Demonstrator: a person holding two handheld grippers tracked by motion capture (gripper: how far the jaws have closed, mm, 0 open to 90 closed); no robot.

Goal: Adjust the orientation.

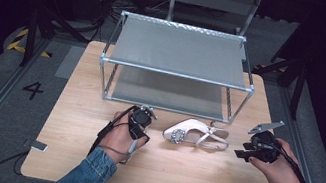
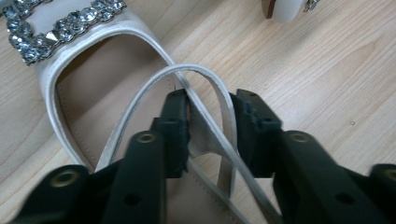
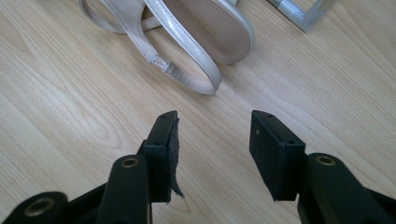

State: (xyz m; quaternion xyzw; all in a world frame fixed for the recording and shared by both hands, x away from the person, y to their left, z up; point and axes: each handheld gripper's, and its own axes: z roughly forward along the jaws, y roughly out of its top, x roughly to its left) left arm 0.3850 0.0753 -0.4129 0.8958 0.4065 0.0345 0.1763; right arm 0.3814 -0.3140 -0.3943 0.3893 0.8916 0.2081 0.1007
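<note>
Reaching in from the near edge, the left gripper (image 2: 212,133) has its jaws partly open astride the thin slingback strap (image 2: 205,105) of a cream shoe (image 1: 195,133), not clamped on it. The right gripper (image 3: 215,149) hovers wide open and empty just beside the heel end. The shoe lies on the bench (image 1: 185,182), before a metal shoe rack (image 1: 177,73).

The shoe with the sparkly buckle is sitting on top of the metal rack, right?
No. The shoe with the sparkly buckle lies on the wooden table, in front of the metal rack, not on it. The high view shows this.
</note>
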